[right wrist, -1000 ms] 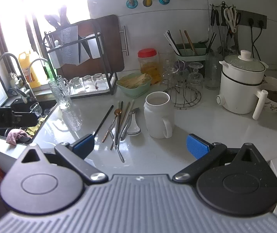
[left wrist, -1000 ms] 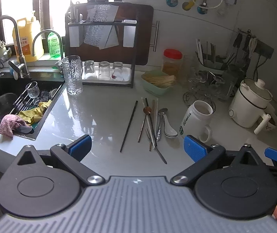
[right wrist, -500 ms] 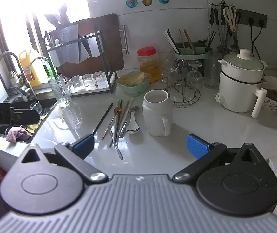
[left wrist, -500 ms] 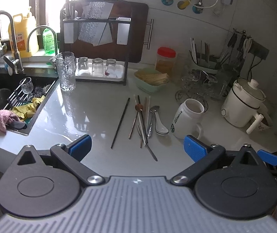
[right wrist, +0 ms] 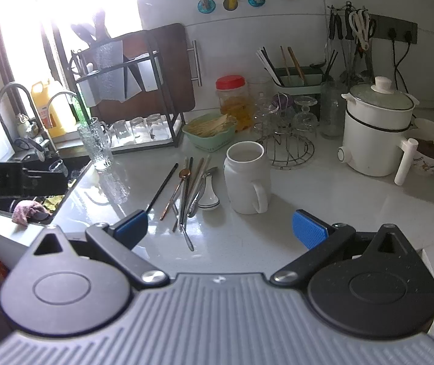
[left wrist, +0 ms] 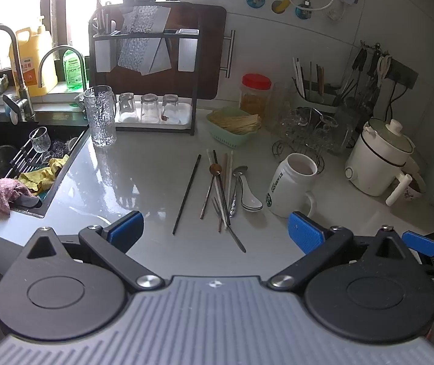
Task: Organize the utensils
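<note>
A loose pile of utensils (left wrist: 221,188) lies on the white counter: several chopsticks, a bronze spoon (left wrist: 216,169), a fork, a metal spoon and a white ceramic spoon (left wrist: 249,197). One black chopstick (left wrist: 187,194) lies apart on the left. A white mug (left wrist: 293,185) stands right of the pile. The pile (right wrist: 188,188) and mug (right wrist: 247,179) also show in the right wrist view. My left gripper (left wrist: 213,228) is open and empty, in front of the pile. My right gripper (right wrist: 220,226) is open and empty, in front of pile and mug.
A sink (left wrist: 7,164) with rags and a glass is at the left. A dish rack with glasses (left wrist: 147,106), a tall glass mug (left wrist: 99,120), a green basket (left wrist: 235,127), a wire glass stand (left wrist: 305,140), a utensil holder (right wrist: 296,79) and a white cooker (left wrist: 378,158) line the back.
Both grippers have shifted slightly, so the pile and mug sit a little farther away in the left wrist view. Nothing on the counter has moved. Both grippers stay open.
</note>
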A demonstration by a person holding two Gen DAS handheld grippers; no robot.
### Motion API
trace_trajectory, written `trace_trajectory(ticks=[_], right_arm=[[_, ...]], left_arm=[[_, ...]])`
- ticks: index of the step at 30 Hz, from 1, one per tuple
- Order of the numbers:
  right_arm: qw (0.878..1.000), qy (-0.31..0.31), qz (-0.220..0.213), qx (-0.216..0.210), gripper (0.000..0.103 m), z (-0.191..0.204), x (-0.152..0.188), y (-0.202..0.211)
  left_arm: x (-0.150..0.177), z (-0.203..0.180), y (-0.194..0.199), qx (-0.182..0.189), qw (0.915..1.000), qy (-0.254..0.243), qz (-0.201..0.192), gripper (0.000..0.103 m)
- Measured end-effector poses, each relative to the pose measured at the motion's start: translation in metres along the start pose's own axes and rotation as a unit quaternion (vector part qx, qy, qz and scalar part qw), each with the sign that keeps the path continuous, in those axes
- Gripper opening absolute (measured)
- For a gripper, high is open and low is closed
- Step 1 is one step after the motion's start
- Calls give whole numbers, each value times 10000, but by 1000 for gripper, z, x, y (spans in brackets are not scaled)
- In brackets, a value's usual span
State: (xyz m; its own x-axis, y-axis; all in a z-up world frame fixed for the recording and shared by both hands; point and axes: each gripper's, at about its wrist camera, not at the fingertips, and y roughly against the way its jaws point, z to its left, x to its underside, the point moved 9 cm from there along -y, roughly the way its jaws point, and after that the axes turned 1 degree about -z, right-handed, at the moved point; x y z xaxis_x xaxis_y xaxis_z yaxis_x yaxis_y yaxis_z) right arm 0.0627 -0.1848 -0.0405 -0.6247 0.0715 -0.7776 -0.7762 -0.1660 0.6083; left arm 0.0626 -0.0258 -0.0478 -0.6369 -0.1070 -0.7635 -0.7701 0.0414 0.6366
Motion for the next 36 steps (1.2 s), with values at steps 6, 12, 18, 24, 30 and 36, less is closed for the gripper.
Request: trace_trajectory(ticks=[6,12,18,24,30,36], right_arm=[[10000,2,-25,-84,103,1,1,2],[9999,70,-129,-30,103,1,-1,6],[9998,77,-57,-172,103,3,4,6],[9997,-47,-38,-236,103,2,5,4],[9996,-205,-7,-211,102,-4,9,1],[9994,-269,0,-222,100,-9,8,-3]], left_arm=[[1,1,1,1,10000,-39,-27,103],[10,2,7,-13,9999,-84,-133,103],[20,0,-2,11,10000,-26,35,103],[21,-6,-9,4,9998,-174,122,103],[22,-11,-20,22,9992,-290,280,103],[17,-16,-29,113,9992,-273,274,103]])
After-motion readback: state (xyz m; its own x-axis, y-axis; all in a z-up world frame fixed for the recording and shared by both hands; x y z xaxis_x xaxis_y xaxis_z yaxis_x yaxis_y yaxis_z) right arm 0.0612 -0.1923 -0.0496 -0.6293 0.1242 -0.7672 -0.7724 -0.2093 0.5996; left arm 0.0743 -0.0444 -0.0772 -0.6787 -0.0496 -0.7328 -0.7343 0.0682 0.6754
